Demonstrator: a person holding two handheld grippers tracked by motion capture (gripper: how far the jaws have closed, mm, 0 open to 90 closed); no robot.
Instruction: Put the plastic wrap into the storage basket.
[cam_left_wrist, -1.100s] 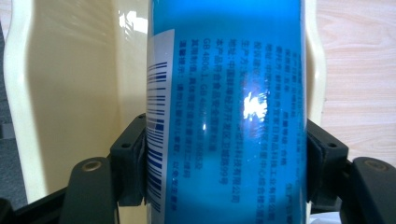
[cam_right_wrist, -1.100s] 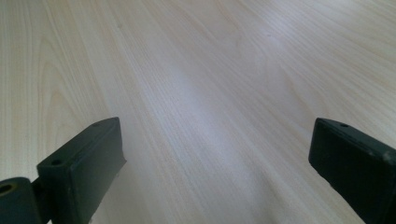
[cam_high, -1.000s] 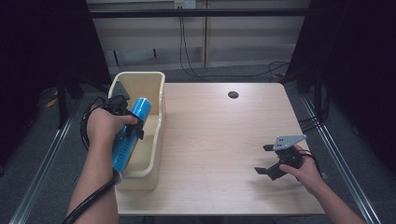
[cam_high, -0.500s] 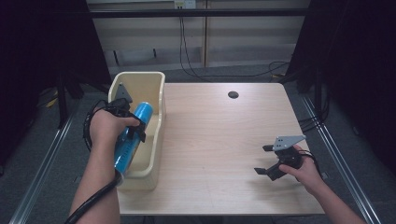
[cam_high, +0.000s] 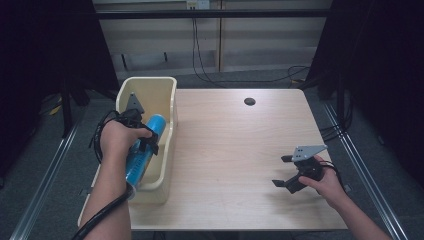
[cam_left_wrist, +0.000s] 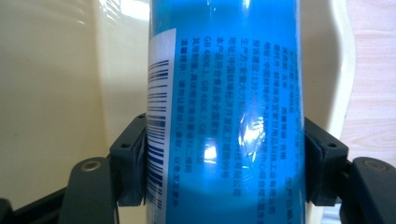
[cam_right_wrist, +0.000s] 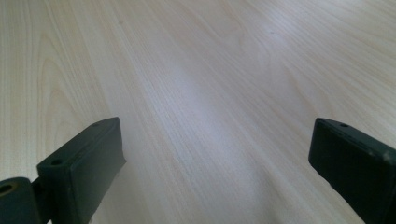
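A cream plastic bin (cam_high: 167, 107) stands along the left edge of the pale wooden table (cam_high: 235, 150), and everything else is placed from it. Over the bin's open top, the left gripper (cam_high: 145, 137) clamps a blue cylindrical can (cam_high: 142, 150), which lies tilted along the bin's length, its far end toward the bin's middle and its near end at the bin's near wall.

In the left gripper view the can (cam_left_wrist: 224, 116) stands between the two black jaws, whose pads press its sides, with the bin's cream inner wall (cam_left_wrist: 51, 93) behind it. The can's label carries a white panel with a dark blue barcode on its left and several columns of small Chinese print; the codes "GB 4806.1" and "GB 4806" can be made out, while the rest is too fine to read with certainty.

Well to the right of the bin, near the table's near right corner, the right gripper (cam_high: 287, 172) sits low over bare wood, its jaws spread wide with nothing between them; the right gripper view shows plain wood grain (cam_right_wrist: 210, 93) in the gap. A small dark round hole (cam_high: 249, 101) lies in the tabletop right of the bin's far end.
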